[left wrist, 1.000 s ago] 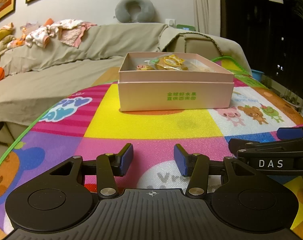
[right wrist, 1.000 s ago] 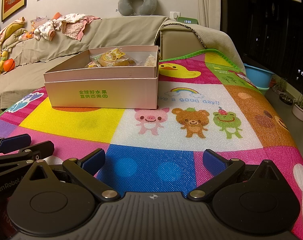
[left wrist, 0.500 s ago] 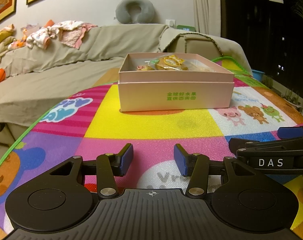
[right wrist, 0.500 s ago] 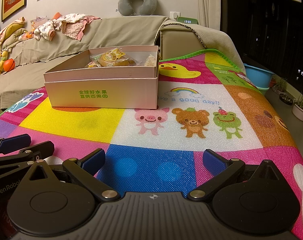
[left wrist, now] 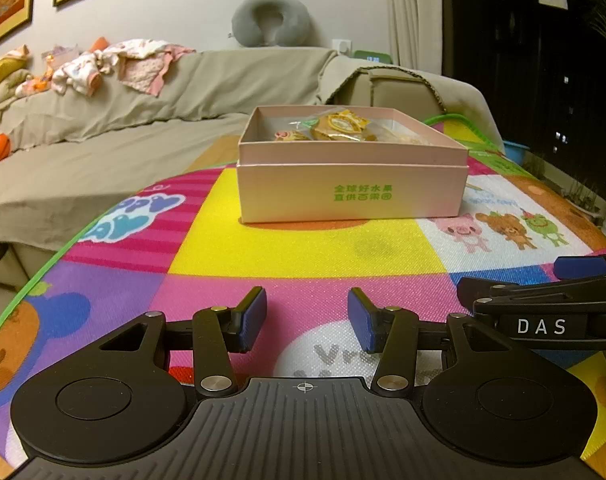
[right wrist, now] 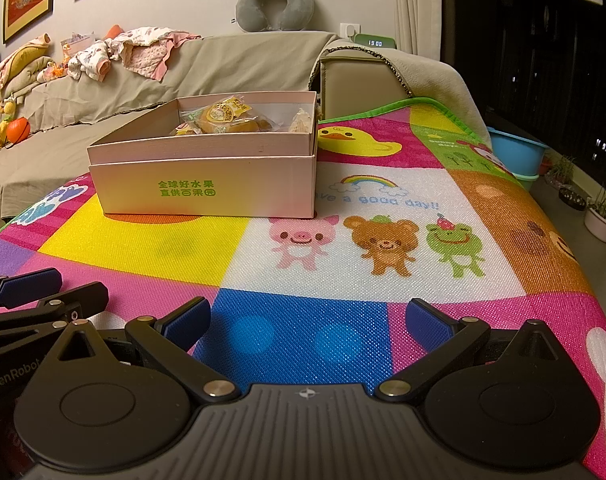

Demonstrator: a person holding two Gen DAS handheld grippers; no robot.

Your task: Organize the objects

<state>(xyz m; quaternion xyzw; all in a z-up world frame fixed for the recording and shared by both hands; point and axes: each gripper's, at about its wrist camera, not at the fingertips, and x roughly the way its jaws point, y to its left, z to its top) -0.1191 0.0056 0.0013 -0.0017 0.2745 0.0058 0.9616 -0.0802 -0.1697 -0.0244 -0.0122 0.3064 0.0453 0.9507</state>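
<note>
Left gripper [left wrist: 307, 320] low over the near edge of the play mat [left wrist: 303, 252], pads spread partway, nothing between them; right gripper [right wrist: 309, 320] alongside at the same edge, spread wider and equally empty. No change across the last second: same poses, same gaps, box in the same spot, apart from a trace of drift in the left view. Probably a pause at the end of the sorting or ahead of a fresh reach; no telling which. No loose item on the visible mat, so little apparently left to gather. Pink box [left wrist: 353, 184] well ahead toward the far edge, on the yellow square beside the pig, bear and frog print. Rigid cardboard, matte, sharp-cornered, shallow, open at the top, green lettering on the front wall, with a stepped seam as if tray and lid nested. Inside, wrapped snacks [right wrist: 227, 118]: crinkly clear film, yellow label, rounded pastry shapes, likely light and slippery. Mat surface woven-looking, bright patchwork, green piping at the rim. Beyond, a sofa [left wrist: 103, 140] under a drab cloth.
</note>
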